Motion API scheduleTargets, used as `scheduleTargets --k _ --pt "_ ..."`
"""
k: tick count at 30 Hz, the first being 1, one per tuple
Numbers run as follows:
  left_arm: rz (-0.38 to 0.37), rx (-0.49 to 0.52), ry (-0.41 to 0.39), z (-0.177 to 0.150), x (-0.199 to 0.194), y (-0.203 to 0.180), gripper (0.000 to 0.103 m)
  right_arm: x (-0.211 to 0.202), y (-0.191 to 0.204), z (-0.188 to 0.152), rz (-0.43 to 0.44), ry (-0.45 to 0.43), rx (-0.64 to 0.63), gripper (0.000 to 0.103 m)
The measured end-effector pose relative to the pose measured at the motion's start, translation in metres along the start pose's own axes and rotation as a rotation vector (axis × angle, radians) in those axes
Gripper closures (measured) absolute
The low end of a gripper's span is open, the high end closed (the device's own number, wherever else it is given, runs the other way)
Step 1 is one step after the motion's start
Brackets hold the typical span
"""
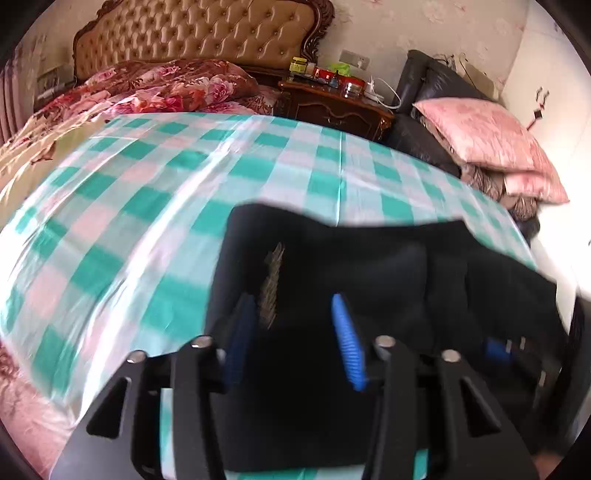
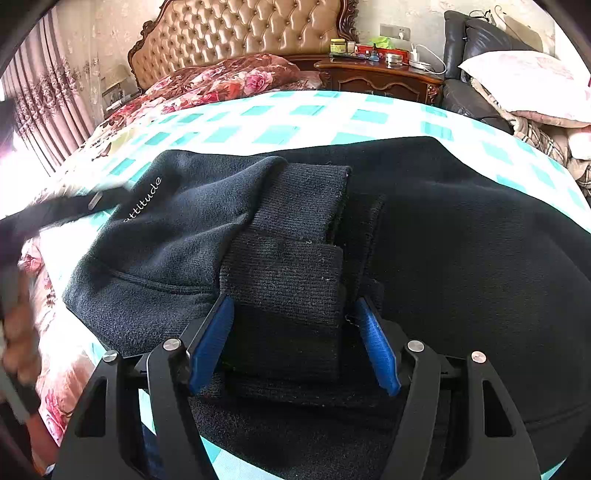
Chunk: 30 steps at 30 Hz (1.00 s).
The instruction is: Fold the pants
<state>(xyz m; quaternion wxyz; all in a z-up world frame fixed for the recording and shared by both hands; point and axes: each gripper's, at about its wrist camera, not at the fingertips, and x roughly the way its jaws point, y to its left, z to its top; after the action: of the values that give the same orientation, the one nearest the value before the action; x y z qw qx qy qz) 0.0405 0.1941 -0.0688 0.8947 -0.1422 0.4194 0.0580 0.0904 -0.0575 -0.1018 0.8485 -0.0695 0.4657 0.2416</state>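
Observation:
Dark navy pants (image 2: 461, 240) lie on a green-and-white checked sheet (image 2: 280, 118) on the bed. In the right wrist view the legs are folded over, with ribbed cuffs (image 2: 291, 266) on top and white "attitude" lettering (image 2: 144, 201) at left. My right gripper (image 2: 293, 314) is open, its blue pads on either side of the cuffs. In the left wrist view my left gripper (image 1: 295, 306) is open over the pants (image 1: 369, 266), its blue pads (image 1: 347, 339) apart with dark fabric between them. The left wrist view is motion-blurred.
A tufted headboard (image 2: 243, 33) and floral quilt (image 2: 221, 81) are at the bed's far end. A wooden nightstand (image 2: 380, 74) with small items stands beyond. A black sofa with pink pillows (image 1: 484, 136) is at right. Curtains (image 2: 44, 103) hang at left.

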Motion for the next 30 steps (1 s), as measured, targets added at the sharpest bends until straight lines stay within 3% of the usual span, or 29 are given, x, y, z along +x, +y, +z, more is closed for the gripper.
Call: scheduleTargets --k 3,4,6,9,11,13,17,19,21,23,24,25,28,30 --pt "0.016 0.056 -0.025 -0.019 -0.022 0.004 0.029 0.0 0.001 0.001 -0.008 0.0 0.004 0.036" --pt "0.013 0.073 -0.046 -0.025 -0.034 0.004 0.021 -0.001 0.002 0.001 -0.023 0.003 0.006 0.028" --pt "0.022 0.057 -0.082 -0.028 -0.047 0.009 0.014 -0.001 0.001 0.001 -0.067 0.009 0.019 0.022" --pt "0.104 0.058 -0.157 -0.03 -0.06 0.01 0.002 -0.002 -0.002 0.002 -0.071 0.019 0.053 0.018" --pt "0.095 0.075 -0.236 -0.035 -0.068 0.009 0.002 -0.005 0.0 0.002 -0.095 0.014 0.044 0.016" --pt "0.089 0.134 -0.228 -0.037 -0.065 0.007 0.002 -0.008 0.002 0.002 -0.118 0.002 0.023 0.015" --pt "0.197 0.242 -0.237 -0.045 -0.06 0.002 0.002 -0.02 0.003 0.002 -0.238 -0.034 -0.004 0.015" --pt "0.125 0.215 -0.208 -0.045 -0.059 0.01 0.01 -0.03 -0.001 0.001 -0.253 -0.086 0.008 0.015" --pt "0.061 0.154 -0.193 -0.044 -0.058 0.022 0.022 -0.036 -0.008 0.002 -0.199 -0.102 0.025 0.015" --pt "0.035 0.119 -0.176 -0.042 -0.056 0.031 0.047 -0.039 -0.019 0.007 -0.113 -0.096 0.079 0.014" --pt "0.022 0.108 -0.166 -0.042 -0.055 0.035 0.064 -0.038 -0.025 0.011 -0.081 -0.086 0.11 0.014" --pt "0.018 0.105 -0.159 -0.043 -0.054 0.036 0.074 -0.037 -0.024 0.016 -0.09 -0.07 0.109 0.014" --pt "0.02 0.122 -0.129 -0.049 -0.047 0.033 0.09 -0.038 -0.004 0.032 -0.084 -0.106 0.043 0.014" --pt "0.021 0.134 -0.109 -0.055 -0.042 0.028 0.091 -0.035 0.012 0.04 -0.115 -0.12 -0.004 0.014"
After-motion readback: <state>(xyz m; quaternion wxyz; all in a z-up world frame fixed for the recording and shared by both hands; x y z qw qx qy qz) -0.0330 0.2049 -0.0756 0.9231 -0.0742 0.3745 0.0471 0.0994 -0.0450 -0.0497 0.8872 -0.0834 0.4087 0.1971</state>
